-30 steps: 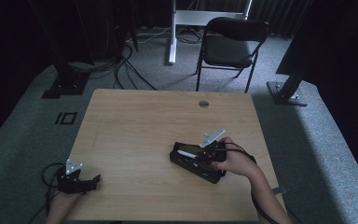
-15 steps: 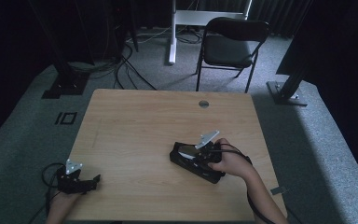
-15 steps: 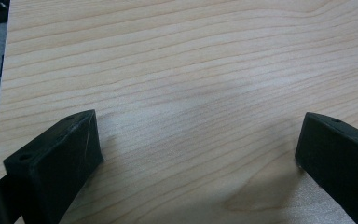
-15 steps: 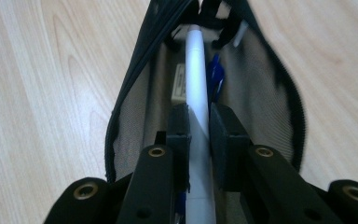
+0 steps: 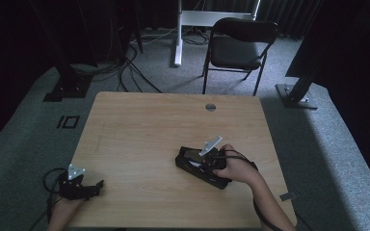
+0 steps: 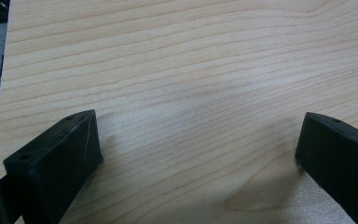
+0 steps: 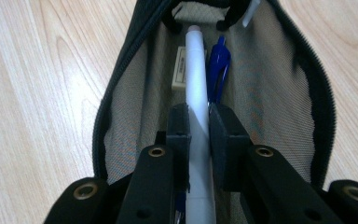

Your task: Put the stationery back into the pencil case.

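Note:
A black pencil case point(image 5: 197, 166) lies unzipped on the wooden table point(image 5: 144, 130), right of its middle. My right gripper point(image 7: 198, 121) reaches into the pencil case point(image 7: 121, 70) and is shut on a white pen point(image 7: 196, 84) that lies along the grey lining. Beside the pen rest a blue pen point(image 7: 219, 60) and a white eraser point(image 7: 181, 70). In the high view the right gripper point(image 5: 207, 161) sits over the case, held by a hand. My left gripper point(image 5: 94, 185) rests at the table's near left corner; its jaws stand wide open in the left gripper view point(image 6: 198, 149) over bare wood.
A small round hole point(image 5: 210, 107) marks the table's far edge. A black chair point(image 5: 236, 48) stands beyond the table, with stand bases point(image 5: 296, 94) and cables point(image 5: 130, 72) on the grey floor around it.
The right hand and its gripper shifted slightly toward the left over the pencil case. The left gripper has stayed put.

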The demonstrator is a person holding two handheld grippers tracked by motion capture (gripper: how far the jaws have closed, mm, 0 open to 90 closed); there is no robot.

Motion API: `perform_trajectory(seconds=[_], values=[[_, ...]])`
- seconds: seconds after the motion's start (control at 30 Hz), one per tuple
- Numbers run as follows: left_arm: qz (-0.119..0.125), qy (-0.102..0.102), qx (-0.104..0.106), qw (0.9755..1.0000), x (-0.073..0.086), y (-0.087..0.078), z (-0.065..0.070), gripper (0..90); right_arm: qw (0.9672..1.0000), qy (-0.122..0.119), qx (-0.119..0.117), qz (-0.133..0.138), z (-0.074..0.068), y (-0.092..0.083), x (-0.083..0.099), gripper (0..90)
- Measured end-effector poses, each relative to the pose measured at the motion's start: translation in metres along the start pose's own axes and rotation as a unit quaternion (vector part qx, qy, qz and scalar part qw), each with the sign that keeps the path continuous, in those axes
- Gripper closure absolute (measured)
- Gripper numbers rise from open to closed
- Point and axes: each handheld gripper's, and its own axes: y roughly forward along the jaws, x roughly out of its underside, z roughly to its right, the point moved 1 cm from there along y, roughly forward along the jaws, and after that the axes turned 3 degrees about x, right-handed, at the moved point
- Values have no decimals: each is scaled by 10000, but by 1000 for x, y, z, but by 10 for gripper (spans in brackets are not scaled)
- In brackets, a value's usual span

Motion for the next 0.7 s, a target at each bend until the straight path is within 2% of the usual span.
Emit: perform_trajectory(seconds=[0.3,0.47,0.6,0.7], values=[[0,1,0,10000,0,0,0,3,9999,-36,0,-96,-2,4,-2,777],[0,1,0,10000,0,0,0,3,9999,-14,-79,-93,-2,4,-2,738],[0,0,0,10000,0,0,0,3,9999,-10,-130,-1,-2,0,-3,728],[0,1,0,10000,0,0,0,3,9999,-6,-72,146,1,-7,-4,718]])
